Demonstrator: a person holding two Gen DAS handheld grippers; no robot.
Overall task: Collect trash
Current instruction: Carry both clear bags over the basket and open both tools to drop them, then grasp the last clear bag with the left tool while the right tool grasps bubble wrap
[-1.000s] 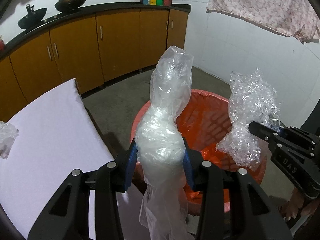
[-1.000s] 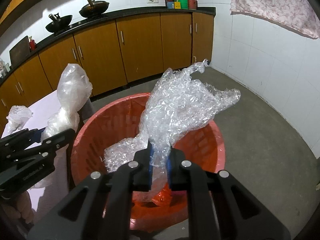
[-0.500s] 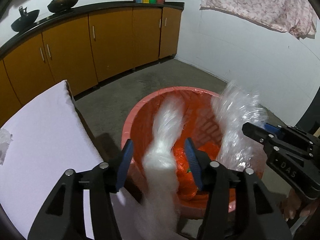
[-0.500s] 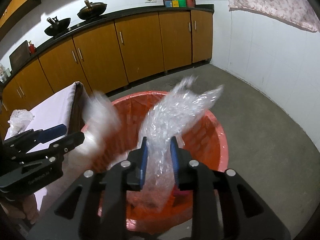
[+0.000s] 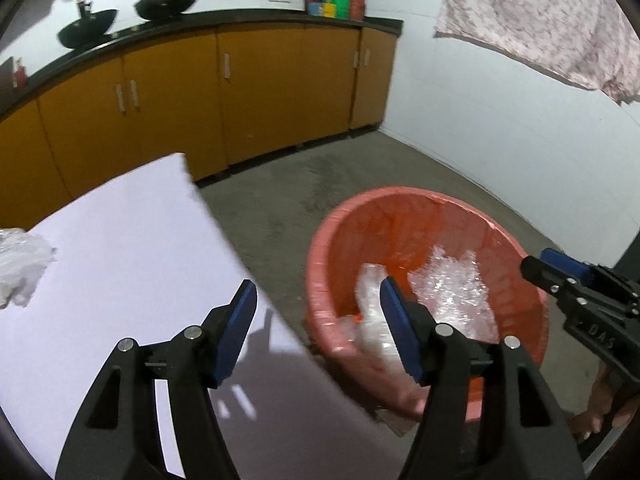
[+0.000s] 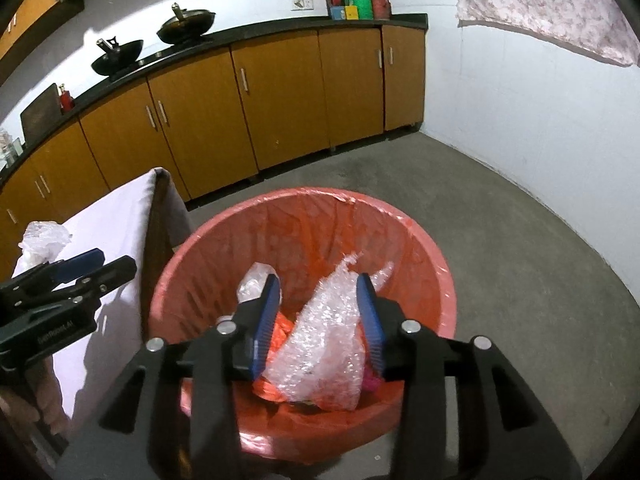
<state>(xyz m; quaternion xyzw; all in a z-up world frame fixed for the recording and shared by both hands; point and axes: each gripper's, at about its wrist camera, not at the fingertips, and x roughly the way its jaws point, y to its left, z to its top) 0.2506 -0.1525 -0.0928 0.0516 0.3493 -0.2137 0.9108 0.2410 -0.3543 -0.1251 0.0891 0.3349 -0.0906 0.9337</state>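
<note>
Since a sec ago both grippers have let go: the clear bag (image 6: 256,276) and the bubble wrap (image 6: 324,344) that were pinched and held up over the bin now lie inside the red bin (image 5: 320,264), bag on the left, wrap to the right, on top of orange trash. Left gripper (image 5: 316,320) is spread wide w/ nothing in it, right gripper (image 6: 318,320) also wide and empty. One more crumpled plastic wad (image 5: 20,272) sits on the white table (image 5: 120,248), far left edge, well apart from the bin. Next step, I'd guess, is going for that wad: swing the left gripper over the tabletop, keep the jaws wide, come down from above and pinch the bulk of it, not a loose flap, since thin film slips and may tear. Lift clear of the table edge before crossing to the bin. Pose: left gripper hangs over the table's near right corner beside the bin rim, pointing fwd and slightly down; right gripper is over the bin mouth, pointing down into it.
</note>
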